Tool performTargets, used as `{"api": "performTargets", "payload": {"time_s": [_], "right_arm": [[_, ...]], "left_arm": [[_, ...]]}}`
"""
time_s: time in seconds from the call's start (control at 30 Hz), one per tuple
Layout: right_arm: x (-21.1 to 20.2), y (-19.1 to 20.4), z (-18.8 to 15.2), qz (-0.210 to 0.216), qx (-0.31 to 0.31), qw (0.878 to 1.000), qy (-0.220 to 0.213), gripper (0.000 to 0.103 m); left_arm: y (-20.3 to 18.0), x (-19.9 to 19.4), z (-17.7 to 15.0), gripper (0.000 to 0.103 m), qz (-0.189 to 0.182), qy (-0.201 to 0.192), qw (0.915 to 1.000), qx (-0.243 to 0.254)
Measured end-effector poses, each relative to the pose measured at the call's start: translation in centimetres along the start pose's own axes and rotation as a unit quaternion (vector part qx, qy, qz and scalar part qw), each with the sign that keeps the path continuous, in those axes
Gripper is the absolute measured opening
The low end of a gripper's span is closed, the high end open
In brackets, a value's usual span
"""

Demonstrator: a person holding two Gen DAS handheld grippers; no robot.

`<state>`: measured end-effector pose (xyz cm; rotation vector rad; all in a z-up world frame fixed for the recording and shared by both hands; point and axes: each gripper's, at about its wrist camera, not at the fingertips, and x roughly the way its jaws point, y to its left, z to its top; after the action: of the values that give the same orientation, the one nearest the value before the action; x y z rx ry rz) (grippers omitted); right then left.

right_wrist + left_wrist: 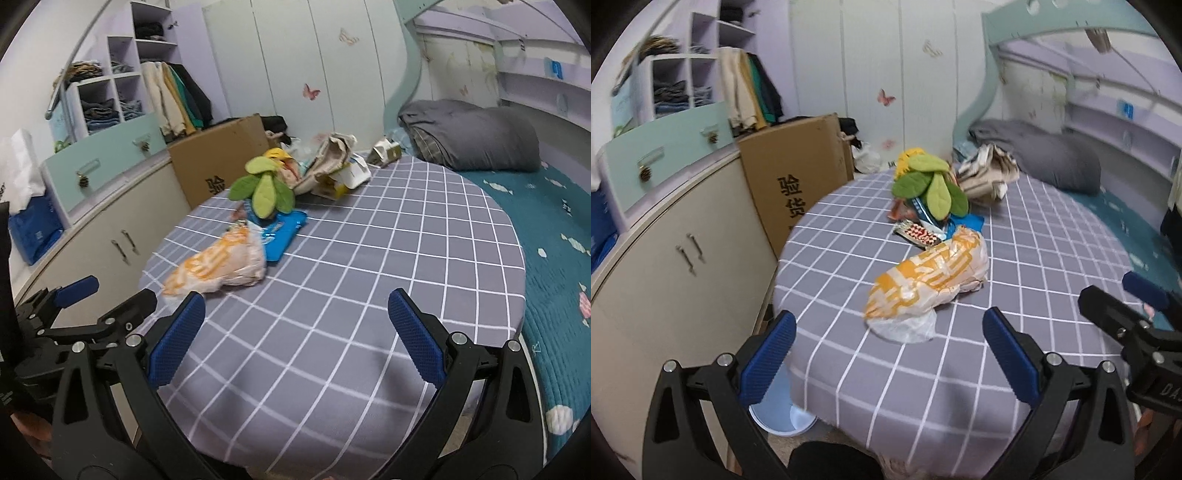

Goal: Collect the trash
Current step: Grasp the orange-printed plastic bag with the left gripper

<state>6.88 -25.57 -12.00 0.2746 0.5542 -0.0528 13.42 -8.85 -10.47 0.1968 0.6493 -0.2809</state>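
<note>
Round table in grey cloth with white grid lines (923,387): carries all items. Brown cardboard box (798,173), off the table's left edge, printed "验货". Left gripper (888,345), blue-padded jaws spread wide, empty, hovering level over the near edge just short of the bag. Right gripper (295,328), likewise wide and empty, over the near edge. Crumpled orange-and-white plastic bag (934,280): lies centre-left, print illegible. Flat blue wrapper (282,234) touches its far side; green plush leaves (929,186) beyond.
</note>
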Motion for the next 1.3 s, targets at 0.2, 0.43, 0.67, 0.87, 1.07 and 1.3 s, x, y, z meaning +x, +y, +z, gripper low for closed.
{"api": "performTargets", "payload": {"time_s": [0.2,0.43,0.67,0.87,1.07,1.3], "right_arm": [[3.1,-1.1,0.8,-0.011,0.002,1.000,0.027,0.097],[5.4,-1.7,1.6,-0.005,0.006,0.999,0.046,0.097],[6.4,-2.1,2.6,0.010,0.021,0.998,0.052,0.097],[8.0,-1.4,3.9,0.018,0.013,0.998,0.064,0.097],[11.3,0.0,6.1,-0.012,-0.006,0.997,0.074,0.097],[16.7,1.8,7.2,-0.031,-0.026,0.993,0.114,0.056]], "left_arm": [[-1.2,4.8,1.6,0.099,-0.027,0.048,0.9976,0.041],[-3.2,8.2,2.5,0.098,-0.030,0.073,0.9914,0.105],[-1.8,8.0,3.2,0.057,-0.091,0.066,0.9908,0.076],[2.6,6.5,4.5,0.054,-0.105,0.025,0.9936,-0.034],[6.5,6.5,5.2,0.054,0.012,-0.002,0.9947,-0.102],[9.8,6.3,5.0,0.054,0.047,-0.001,0.9900,-0.133]]}}
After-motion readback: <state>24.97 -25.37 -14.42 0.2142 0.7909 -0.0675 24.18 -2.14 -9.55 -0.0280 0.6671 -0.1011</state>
